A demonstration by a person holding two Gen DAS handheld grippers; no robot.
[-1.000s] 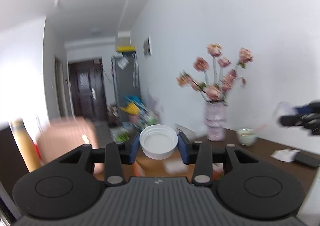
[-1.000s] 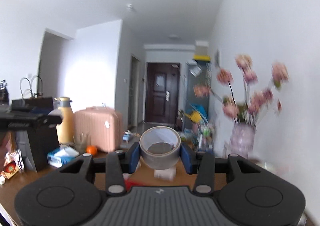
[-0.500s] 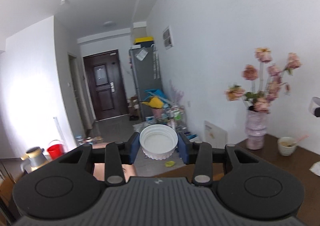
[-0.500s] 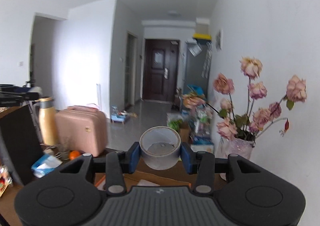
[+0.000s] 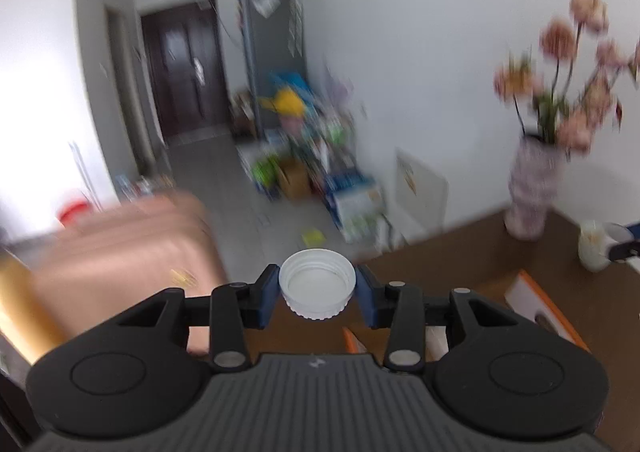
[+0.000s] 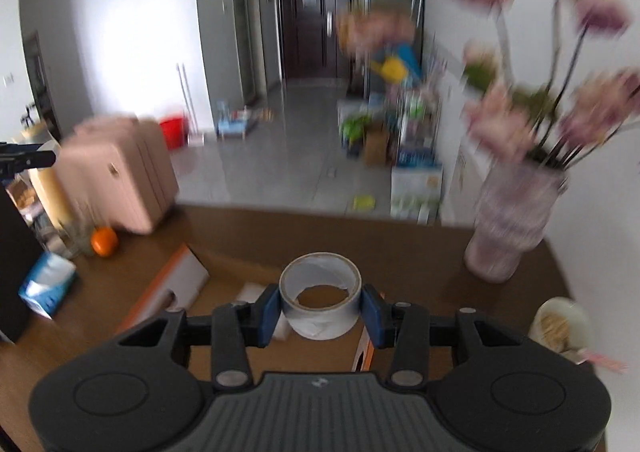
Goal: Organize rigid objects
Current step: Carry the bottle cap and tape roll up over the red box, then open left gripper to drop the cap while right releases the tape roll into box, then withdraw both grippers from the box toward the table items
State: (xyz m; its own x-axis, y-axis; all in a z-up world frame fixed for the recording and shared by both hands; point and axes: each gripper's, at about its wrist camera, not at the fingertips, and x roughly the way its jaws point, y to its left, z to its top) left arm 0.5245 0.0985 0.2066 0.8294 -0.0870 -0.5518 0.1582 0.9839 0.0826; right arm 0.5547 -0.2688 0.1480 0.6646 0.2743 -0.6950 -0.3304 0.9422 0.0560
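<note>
Now we carry two things at once: our left claw (image 5: 317,294) is clenched on a white ribbed lid (image 5: 317,283), hollow side facing the camera, and our right claw (image 6: 320,310) grips a grey roll of tape (image 6: 320,294) by its outer wall, core open toward us. Both are in the air above the brown surface (image 6: 256,240), neither touching it.

To do this step well, we judge that each piece should come down over a bare patch before the pads let go. The open white-and-orange box (image 6: 172,288) lies just below and left of the tape in the right view (its flaps look easy to snag), so a level, slow descent suits. The lid is light and shallow; releasing it low should stop it rolling off the near edge. The tape will sit steady if it is laid flat on one face.

On the surface we also see a patterned vase (image 6: 512,223) of pink flowers (image 6: 516,119) at the right, close enough to knock with a wide swing, a small pale cup (image 6: 560,324) near it, an orange fruit (image 6: 104,240) and a blue tissue pack (image 6: 46,286) to the left. Beyond the edge lie a grey tiled floor (image 6: 276,147), a pink suitcase (image 6: 116,175), a red bucket (image 6: 173,129), a dark door (image 6: 312,11) and cluttered shelves along the white wall. Both views are blurred.
</note>
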